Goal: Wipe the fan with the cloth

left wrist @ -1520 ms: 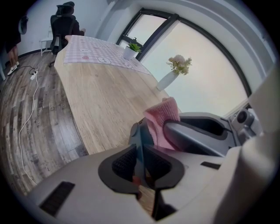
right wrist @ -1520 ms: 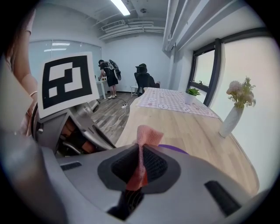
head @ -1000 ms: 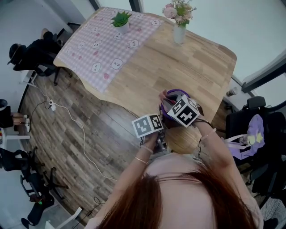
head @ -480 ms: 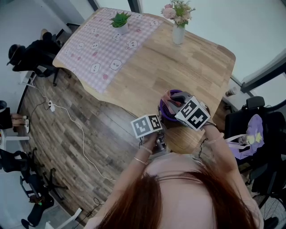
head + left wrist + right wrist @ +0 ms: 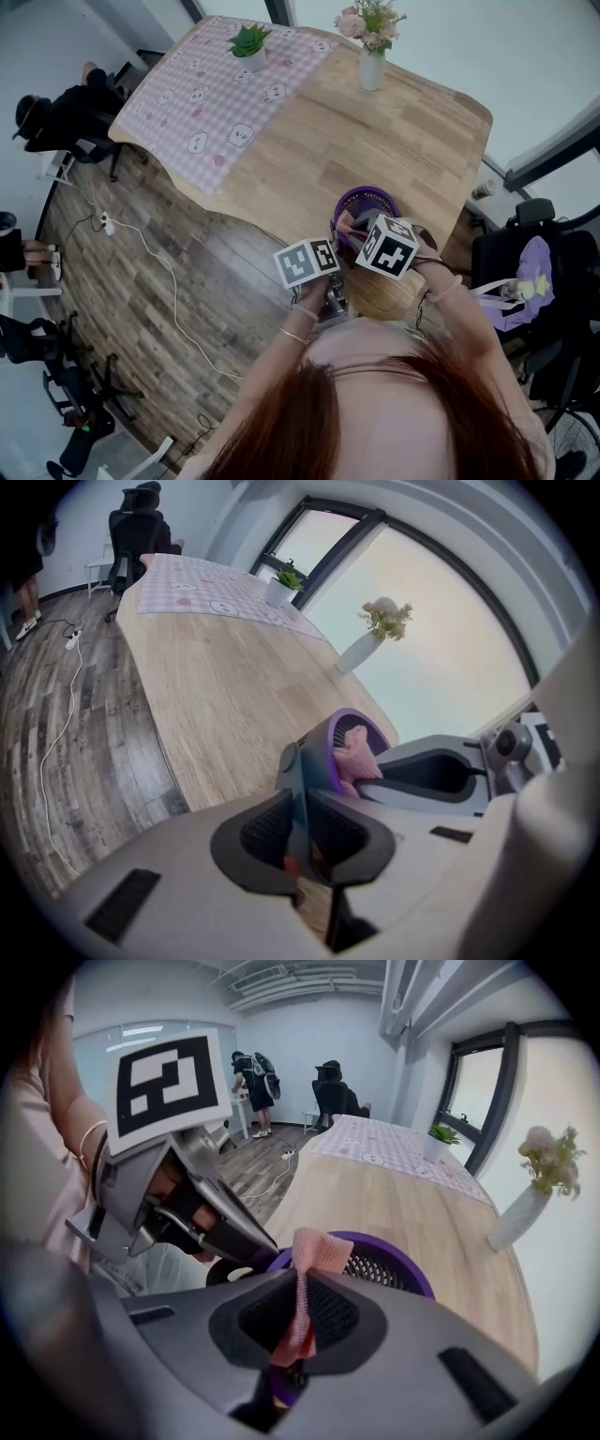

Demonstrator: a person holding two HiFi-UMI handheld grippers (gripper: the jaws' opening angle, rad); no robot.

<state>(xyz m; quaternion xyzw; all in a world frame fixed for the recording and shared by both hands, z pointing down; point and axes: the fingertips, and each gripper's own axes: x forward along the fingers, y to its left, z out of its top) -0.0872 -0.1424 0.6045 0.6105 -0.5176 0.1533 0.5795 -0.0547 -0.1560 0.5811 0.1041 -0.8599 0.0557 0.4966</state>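
Looking down in the head view, the right hand-held gripper point(image 5: 373, 240) has drawn back toward the person over the last second. More of the purple fan point(image 5: 367, 202) now shows beyond its marker cube. The fan stands near the close edge of the wooden surface point(image 5: 403, 131), and the pink cloth point(image 5: 345, 225) lies against its rim. That suggests one wiping stroke has just ended. The left hand-held gripper point(image 5: 321, 259) sits just beside the fan.

In the left gripper view, the jaws are closed on a thin grey part of the fan, probably its stand, steadying it. The cloth touches the grille.

In the right gripper view, the jaws are pinched shut on the cloth, whose free end folds over the purple rim.

Farther along the surface are a checked mat point(image 5: 225, 94), a potted plant point(image 5: 253, 42) and a vase of flowers point(image 5: 373, 56). A white cable point(image 5: 159, 262) trails over the plank floor point(image 5: 141, 309), and office chairs point(image 5: 66, 122) stand nearby.
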